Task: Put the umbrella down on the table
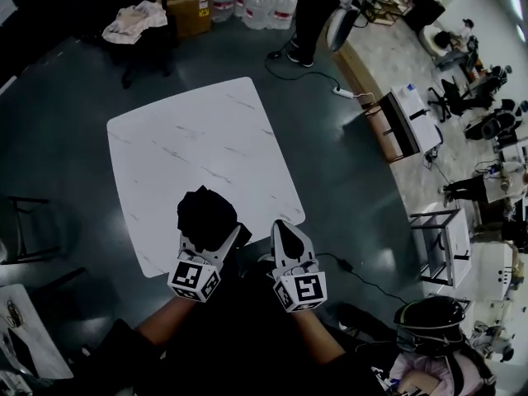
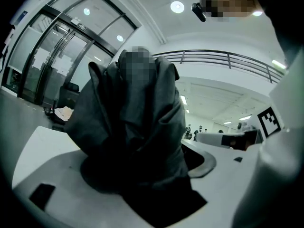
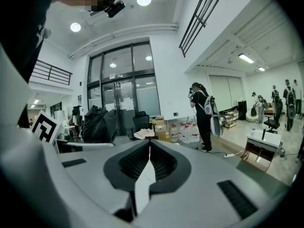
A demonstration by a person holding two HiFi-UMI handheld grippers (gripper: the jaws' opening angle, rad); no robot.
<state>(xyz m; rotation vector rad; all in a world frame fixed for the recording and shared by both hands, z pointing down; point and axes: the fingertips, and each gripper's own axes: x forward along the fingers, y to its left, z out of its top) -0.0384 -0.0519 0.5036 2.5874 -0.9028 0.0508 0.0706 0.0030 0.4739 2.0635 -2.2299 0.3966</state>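
Note:
A folded black umbrella [image 1: 205, 215] stands up out of my left gripper [image 1: 213, 236], above the near edge of the white marble-look table [image 1: 198, 151]. In the left gripper view its dark fabric [image 2: 133, 127] fills the space between the jaws, which are shut on it. My right gripper [image 1: 288, 235] sits just to the right, over the table's near right corner, shut with nothing in it; its jaws [image 3: 149, 156] meet in the right gripper view. From there the umbrella [image 3: 97, 123] shows at the left.
Dark floor surrounds the table. A chair with cloth [image 1: 136, 19], a cardboard box [image 1: 191, 8] and water bottles [image 1: 252, 2] stand beyond the far edge. A person [image 1: 313, 11] stands at the far right, with a power strip [image 1: 343, 93] and cable nearby. Desks [image 1: 412, 118] line the right.

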